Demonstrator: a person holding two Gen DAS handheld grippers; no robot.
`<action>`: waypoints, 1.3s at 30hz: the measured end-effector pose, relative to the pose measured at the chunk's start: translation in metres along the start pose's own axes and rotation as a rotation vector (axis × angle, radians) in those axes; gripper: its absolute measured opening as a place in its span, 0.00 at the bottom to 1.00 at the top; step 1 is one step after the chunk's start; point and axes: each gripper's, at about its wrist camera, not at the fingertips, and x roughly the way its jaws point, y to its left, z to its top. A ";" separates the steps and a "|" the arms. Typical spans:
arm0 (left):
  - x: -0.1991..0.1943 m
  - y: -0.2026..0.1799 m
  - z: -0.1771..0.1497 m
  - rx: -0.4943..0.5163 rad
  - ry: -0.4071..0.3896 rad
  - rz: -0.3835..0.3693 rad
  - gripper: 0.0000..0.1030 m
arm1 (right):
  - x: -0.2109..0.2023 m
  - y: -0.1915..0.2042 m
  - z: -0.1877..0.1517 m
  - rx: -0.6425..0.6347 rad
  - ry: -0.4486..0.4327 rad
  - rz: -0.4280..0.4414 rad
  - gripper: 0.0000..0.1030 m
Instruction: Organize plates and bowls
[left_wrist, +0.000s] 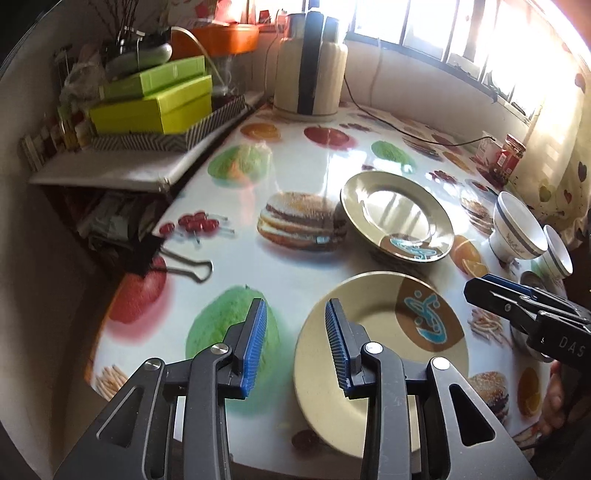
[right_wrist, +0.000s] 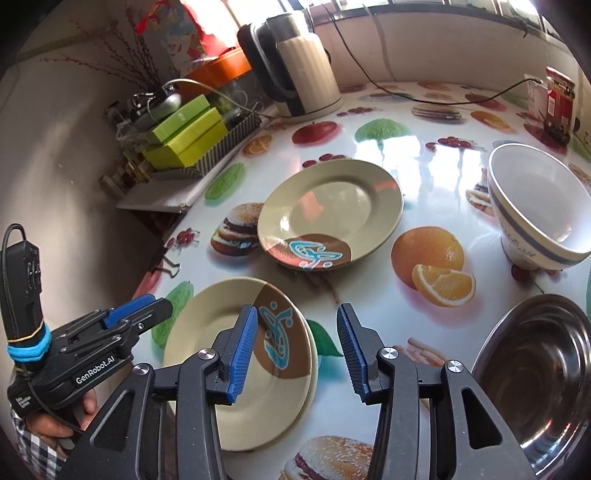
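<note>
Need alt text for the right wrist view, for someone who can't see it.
The open, empty right gripper hovers over a near beige plate on a food-print table. A second matching plate lies beyond, a white bowl and steel bowl sit right, and the left gripper is at lower left.

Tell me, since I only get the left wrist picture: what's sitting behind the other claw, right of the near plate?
Observer: A steel bowl stands there, just right of the right claw.
Operator: Is that near plate a single plate?
Observer: No. The right wrist view shows a second rim under the near plate, so it looks like a stack of two.
Operator: Who's carrying my claw?
Observer: A hand in a checked sleeve grips the left claw from below.
</note>
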 end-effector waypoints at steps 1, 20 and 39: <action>-0.001 -0.001 0.002 0.008 -0.009 0.008 0.34 | -0.001 -0.001 0.002 0.001 -0.007 -0.008 0.44; 0.018 -0.013 0.047 0.046 -0.042 -0.059 0.34 | 0.001 -0.019 0.036 0.033 -0.076 -0.106 0.51; 0.096 -0.010 0.092 -0.057 0.109 -0.257 0.34 | 0.048 -0.051 0.071 0.079 -0.046 -0.161 0.49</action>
